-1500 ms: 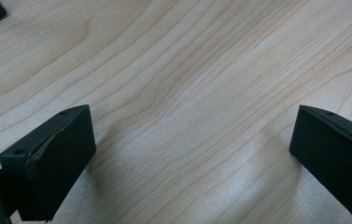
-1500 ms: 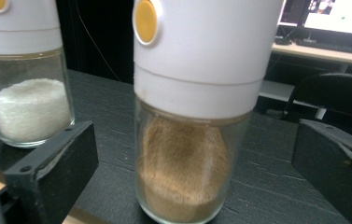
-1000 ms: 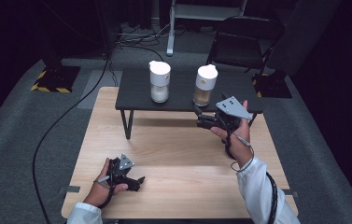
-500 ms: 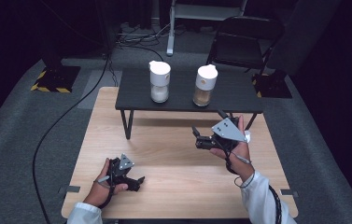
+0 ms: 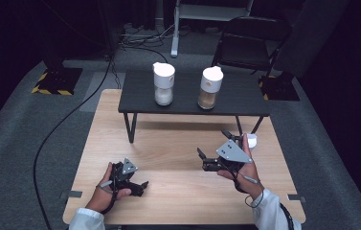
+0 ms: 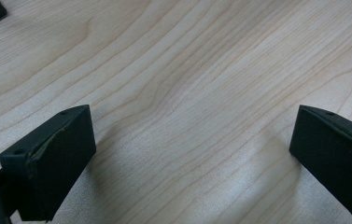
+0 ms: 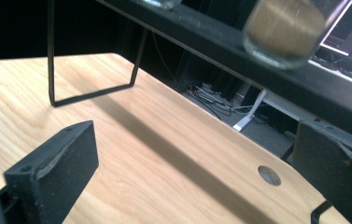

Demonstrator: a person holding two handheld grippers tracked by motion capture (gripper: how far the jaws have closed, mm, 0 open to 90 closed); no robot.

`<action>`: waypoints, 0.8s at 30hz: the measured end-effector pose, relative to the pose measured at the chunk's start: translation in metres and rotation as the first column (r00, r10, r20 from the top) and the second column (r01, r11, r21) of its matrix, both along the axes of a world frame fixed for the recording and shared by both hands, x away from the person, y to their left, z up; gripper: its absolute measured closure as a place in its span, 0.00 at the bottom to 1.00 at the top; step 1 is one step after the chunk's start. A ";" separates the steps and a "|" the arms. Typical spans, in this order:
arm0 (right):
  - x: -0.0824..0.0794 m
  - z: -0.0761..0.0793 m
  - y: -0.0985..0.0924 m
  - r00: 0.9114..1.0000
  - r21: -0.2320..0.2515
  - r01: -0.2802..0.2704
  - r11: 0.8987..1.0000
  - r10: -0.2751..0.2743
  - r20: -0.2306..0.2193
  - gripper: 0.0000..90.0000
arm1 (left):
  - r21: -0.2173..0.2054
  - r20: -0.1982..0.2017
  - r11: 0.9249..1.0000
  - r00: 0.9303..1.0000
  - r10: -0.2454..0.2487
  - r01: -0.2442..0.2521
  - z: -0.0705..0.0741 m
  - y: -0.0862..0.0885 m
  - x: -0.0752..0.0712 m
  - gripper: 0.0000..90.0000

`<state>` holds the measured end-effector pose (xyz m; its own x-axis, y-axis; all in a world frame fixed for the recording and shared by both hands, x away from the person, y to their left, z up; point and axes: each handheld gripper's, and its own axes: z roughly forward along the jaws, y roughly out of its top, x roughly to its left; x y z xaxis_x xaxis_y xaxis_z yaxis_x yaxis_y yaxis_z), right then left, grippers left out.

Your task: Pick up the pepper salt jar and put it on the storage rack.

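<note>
Two white-lidded glass jars stand on a low black shelf (image 5: 235,98): one with white contents (image 5: 163,89), one with brownish contents (image 5: 209,88). My right gripper (image 5: 212,144) hovers over the wooden table (image 5: 168,148) in front of the shelf's right end, open and holding nothing. In the right gripper view its jaws (image 7: 197,163) stand wide apart, aimed under the shelf (image 7: 211,39), with the brownish jar (image 7: 285,28) above. My left gripper (image 5: 141,187) rests low at the table's near left, open, with bare wood between its jaws (image 6: 192,154).
A small white round object (image 5: 252,140) lies on the table just right of the right gripper. The shelf's thin black legs (image 5: 130,127) stand on the wood. A round hole (image 7: 269,175) marks the tabletop. A folding chair (image 5: 250,40) and cables lie beyond.
My right gripper has come down and back from the shelf's right end toward the person, now over the open table. The left gripper has stayed still.
</note>
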<state>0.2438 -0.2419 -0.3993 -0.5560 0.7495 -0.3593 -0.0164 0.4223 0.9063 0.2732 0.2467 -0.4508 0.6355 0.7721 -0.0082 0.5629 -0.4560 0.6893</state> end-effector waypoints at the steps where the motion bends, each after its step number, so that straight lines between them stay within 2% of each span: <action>1: -0.003 -0.005 -0.002 1.000 -0.021 0.001 1.000 -0.001 0.003 0.00 | 0.001 0.000 1.000 1.000 0.000 0.000 0.000 0.000 0.000 0.00; 11: -0.013 -0.020 -0.013 0.997 -0.069 -0.041 0.997 0.036 -0.071 0.01 | 0.000 0.000 1.000 1.000 0.000 0.000 0.000 0.000 0.000 0.00; 17: -0.018 -0.027 -0.017 0.995 -0.104 -0.055 0.993 0.047 -0.083 0.01 | 0.000 0.000 1.000 1.000 0.000 0.000 0.000 0.000 0.000 0.00; 24: -0.020 -0.038 -0.022 0.991 -0.136 -0.066 0.988 0.050 -0.121 0.01 | 0.001 0.001 1.000 1.000 0.002 -0.002 0.000 0.000 0.000 0.00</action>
